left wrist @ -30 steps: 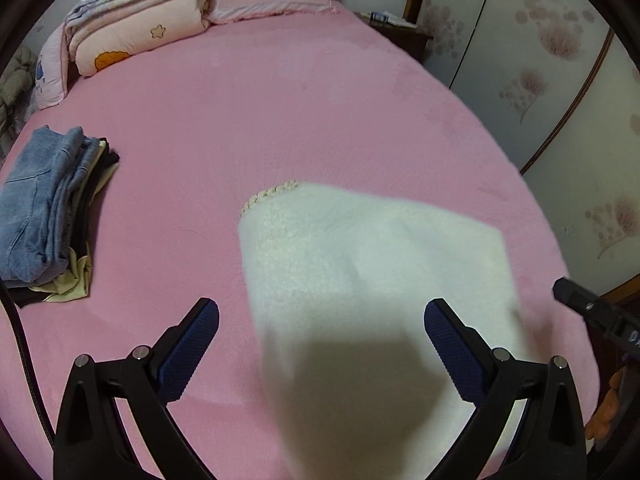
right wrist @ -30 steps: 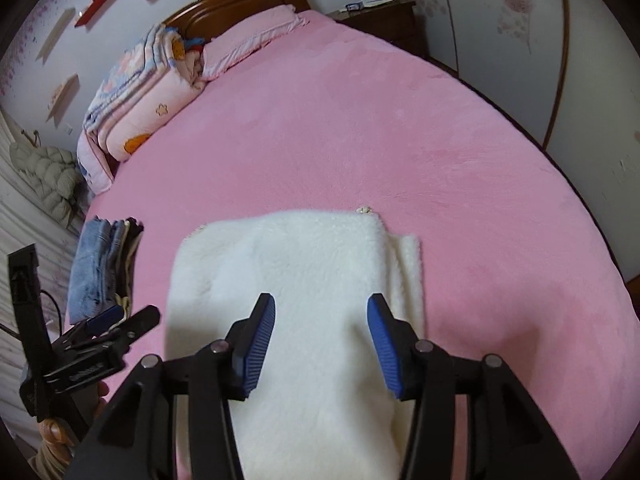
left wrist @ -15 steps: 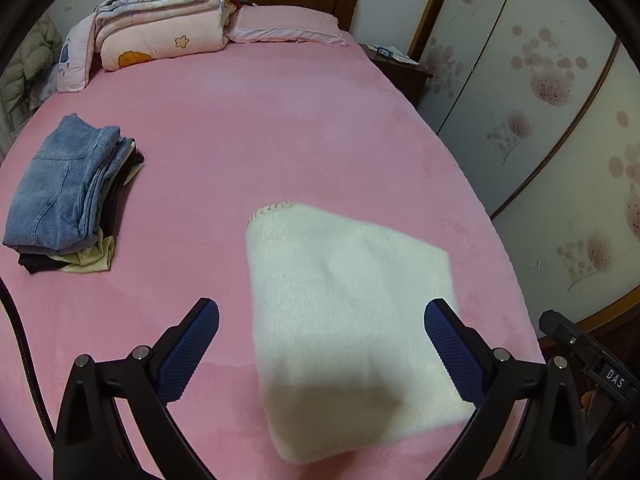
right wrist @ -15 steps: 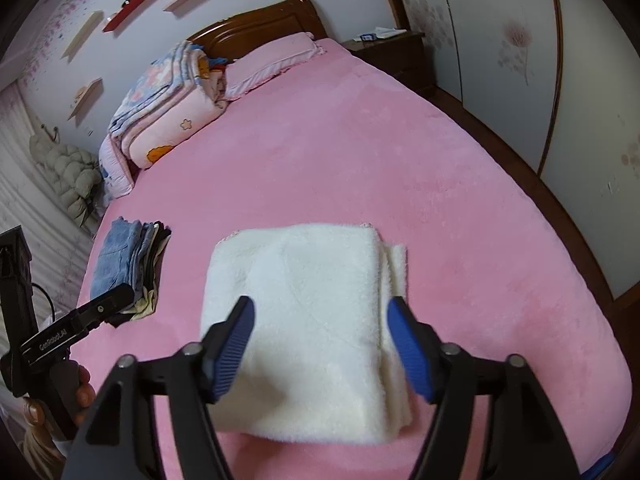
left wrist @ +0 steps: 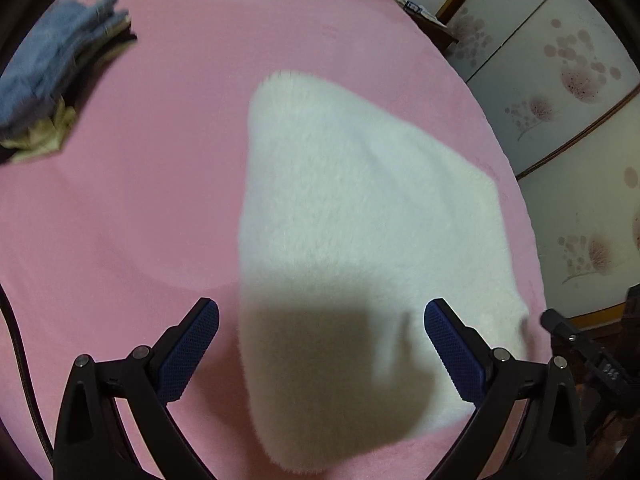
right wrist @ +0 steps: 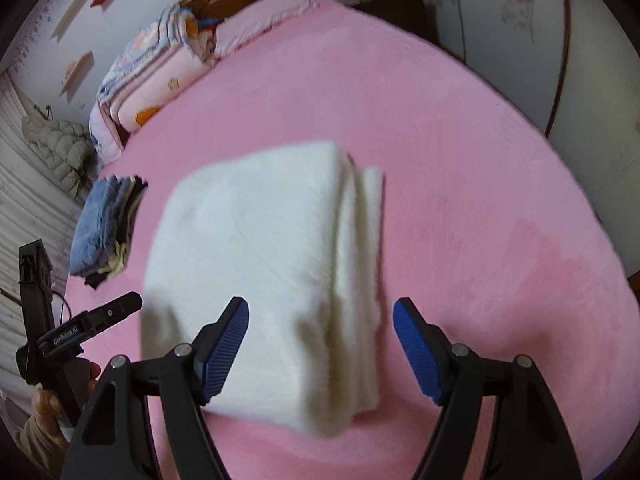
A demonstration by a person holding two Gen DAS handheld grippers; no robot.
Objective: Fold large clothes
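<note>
- Step: fold looks finished; white garment (right wrist: 264, 264) is lying folded in layers on the pink bed (right wrist: 460, 160), near its front edge.
- I'm holding my right gripper (right wrist: 320, 344) above the garment's near end, jaws standing wide apart after just opening, pads not pressing the cloth.
- I'm holding my left gripper (left wrist: 320, 356) over its other side, jaws also wide apart, gripping nothing.
- Next, I'm guessing: closing both on the bundle's near edge and carrying it to the stack (right wrist: 106, 228), keeping the layers from sliding.
- Counting: one white garment, one stack of folded clothes with blue jeans on top, two grippers, one pile of bedding (right wrist: 160, 76) at the headboard.
</note>
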